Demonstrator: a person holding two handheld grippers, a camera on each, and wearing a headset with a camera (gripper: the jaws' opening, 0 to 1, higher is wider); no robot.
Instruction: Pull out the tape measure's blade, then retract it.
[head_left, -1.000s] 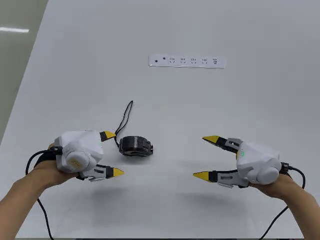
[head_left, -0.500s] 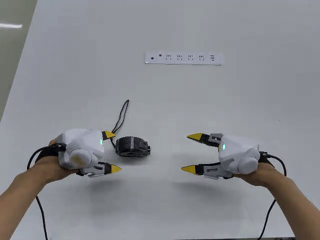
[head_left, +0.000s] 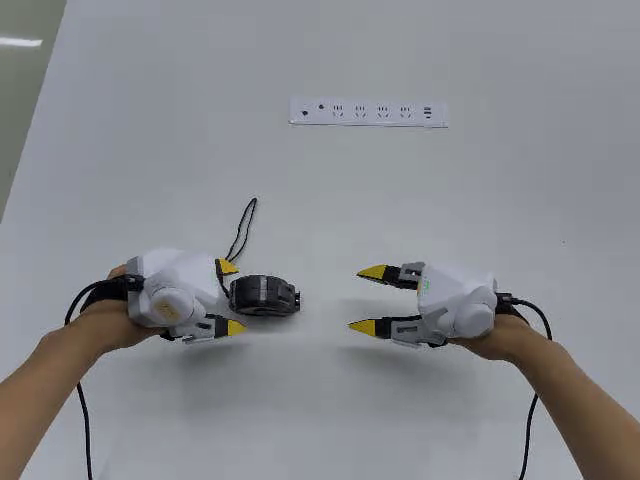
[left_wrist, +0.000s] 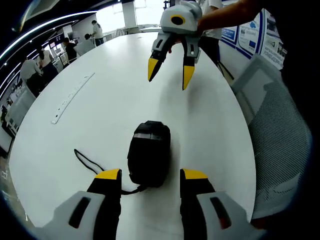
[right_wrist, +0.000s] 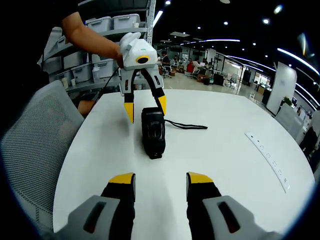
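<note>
No lettering reads on the tape measure (head_left: 264, 294), and the wall posters (left_wrist: 229, 33) seem too blurred.

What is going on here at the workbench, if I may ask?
A person holds a gripper in each hand over a white table. The left gripper is open, its jaws on either side of one end of a black tape measure that lies on the table, not closed on it. The right gripper is open too, facing the tape measure across a gap. The blade is not yet pulled out.
</note>
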